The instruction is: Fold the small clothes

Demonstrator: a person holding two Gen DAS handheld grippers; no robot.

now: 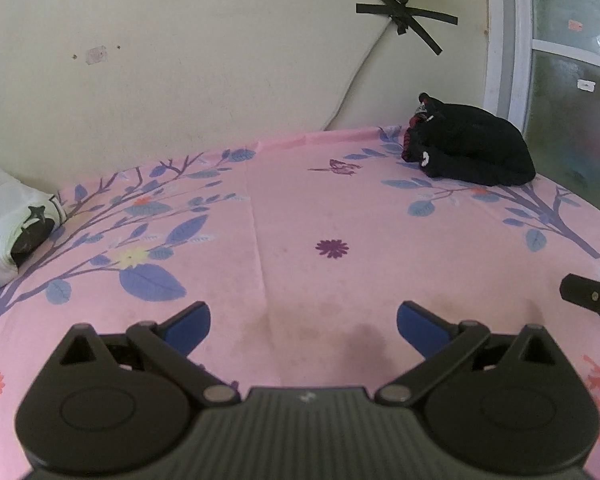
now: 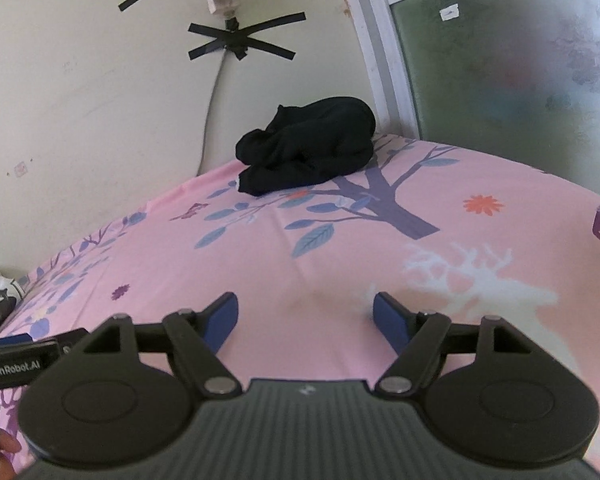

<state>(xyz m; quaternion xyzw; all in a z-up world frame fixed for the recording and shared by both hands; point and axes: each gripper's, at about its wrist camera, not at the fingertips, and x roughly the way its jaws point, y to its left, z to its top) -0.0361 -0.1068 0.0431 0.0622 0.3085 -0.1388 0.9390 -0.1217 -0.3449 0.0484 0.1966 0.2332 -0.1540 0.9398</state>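
On the far right corner of the bed (image 1: 300,216), against the wall and beside the window frame, a bundle of black clothes (image 1: 476,148) is seen lying in a loose heap. Both tongs are held low over the bare pink sheet, well apart from it. The left tongs (image 1: 303,326) are spread wide with nothing between the blue pads; the right tongs (image 2: 305,322) are likewise wide open and empty. At the far left edge a white item (image 1: 8,224) is seen; whether it is clothing cannot be told. The step in hand is judged to be the reach for a garment, nothing being laid out yet. For the next move, both tongs would need to be carried far and right to the heap, and one piece pinched and drawn onto the open sheet.
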